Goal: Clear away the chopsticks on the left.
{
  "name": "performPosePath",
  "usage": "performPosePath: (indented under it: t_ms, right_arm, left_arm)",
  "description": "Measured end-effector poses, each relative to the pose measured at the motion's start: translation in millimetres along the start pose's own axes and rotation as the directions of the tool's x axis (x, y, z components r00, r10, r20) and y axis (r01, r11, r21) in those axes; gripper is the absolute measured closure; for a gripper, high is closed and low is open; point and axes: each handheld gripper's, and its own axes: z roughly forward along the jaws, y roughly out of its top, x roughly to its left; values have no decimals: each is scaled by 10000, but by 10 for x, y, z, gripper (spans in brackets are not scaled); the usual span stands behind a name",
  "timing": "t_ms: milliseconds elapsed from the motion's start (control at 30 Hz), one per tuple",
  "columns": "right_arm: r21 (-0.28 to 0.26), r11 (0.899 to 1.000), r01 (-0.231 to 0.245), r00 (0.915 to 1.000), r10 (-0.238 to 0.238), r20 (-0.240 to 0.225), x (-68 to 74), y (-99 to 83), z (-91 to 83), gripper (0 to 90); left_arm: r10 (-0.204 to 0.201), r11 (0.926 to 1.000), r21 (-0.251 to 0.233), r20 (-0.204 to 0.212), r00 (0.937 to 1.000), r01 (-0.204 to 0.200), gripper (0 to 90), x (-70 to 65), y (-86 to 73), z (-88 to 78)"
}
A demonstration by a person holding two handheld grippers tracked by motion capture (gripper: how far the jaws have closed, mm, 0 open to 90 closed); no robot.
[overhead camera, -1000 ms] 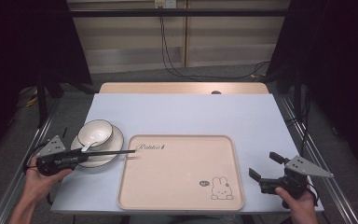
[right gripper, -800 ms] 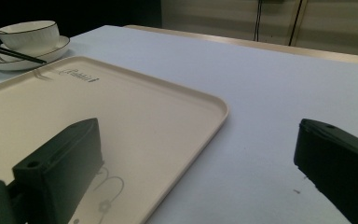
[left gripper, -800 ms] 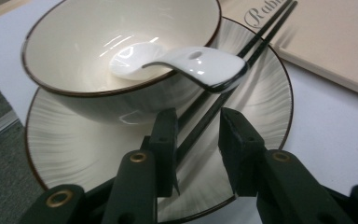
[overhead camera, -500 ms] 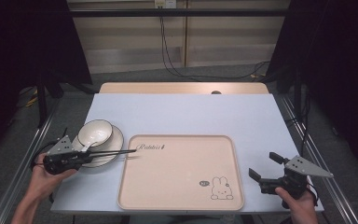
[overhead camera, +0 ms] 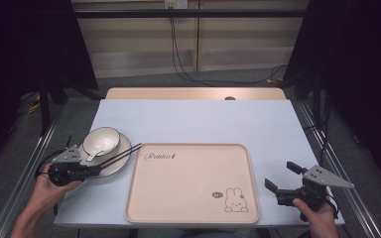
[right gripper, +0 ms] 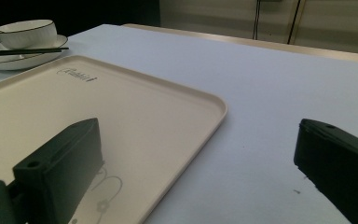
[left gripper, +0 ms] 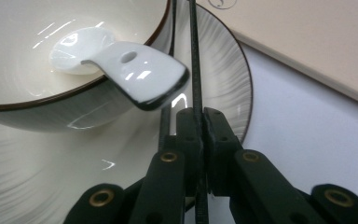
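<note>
Bare table [overhead camera: 198, 121] beyond tray [overhead camera: 193, 198]; left hand-held gripper [overhead camera: 96, 168] clamps chopsticks [overhead camera: 121, 153], right [overhead camera: 282, 177] gapes.

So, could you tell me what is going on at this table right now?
A person holds a claw in each hand. The left claw is shut on black chopsticks, which lie across the plate beside the bowl; a white spoon rests in that bowl. The right claw is open and holds nothing, hovering beside the bare tray.
</note>
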Motion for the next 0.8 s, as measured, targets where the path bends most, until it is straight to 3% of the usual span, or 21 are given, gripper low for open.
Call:
performPosePath:
  t_ms: [200, 267, 300, 400, 500, 567, 600, 800]
  right_arm:
    - [-73, 10000, -9, 10000, 9, 8, 0, 2, -5, 6]
    - [-84, 10000, -21, 10000, 21, -53, 2, 4, -10, 5]
    - [-84, 10000, -21, 10000, 21, -53, 2, 4, -10, 5]
    - [-108, 9999, 1, 10000, -1, -36, 3, 4, -10, 5]
    - [-108, 9999, 0, 10000, -1, -60, 4, 5, -9, 5]
    - [-114, 9999, -3, 10000, 3, -40, 6, 5, -7, 5]
    - [-94, 10000, 1, 10000, -2, -89, 5, 6, -8, 5]
    - [-102, 9999, 35, 9998, -36, -176, 10, 8, -3, 5]
  left_arm:
    - [-553, 9980, -292, 104, 9984, 556, 860, -46, 16, -70]
    - [-970, 9936, -563, 155, 9952, 977, 860, -78, 16, -117]
    - [-970, 9936, -563, 155, 9952, 977, 860, -78, 16, -117]
    - [-1576, 9839, -841, 80, 9875, 1577, 859, -158, 12, -163]
    - [-1890, 9763, -1053, 107, 9819, 1891, 859, -231, 16, -198]
    - [-2188, 9668, -1323, 120, 9757, 2185, 858, -290, 19, -218]
    - [-2210, 9661, -1351, 88, 9752, 2202, 858, -318, 25, -229]
    - [-2764, 9455, -1748, 148, 9609, 2747, 858, -494, 37, -217]
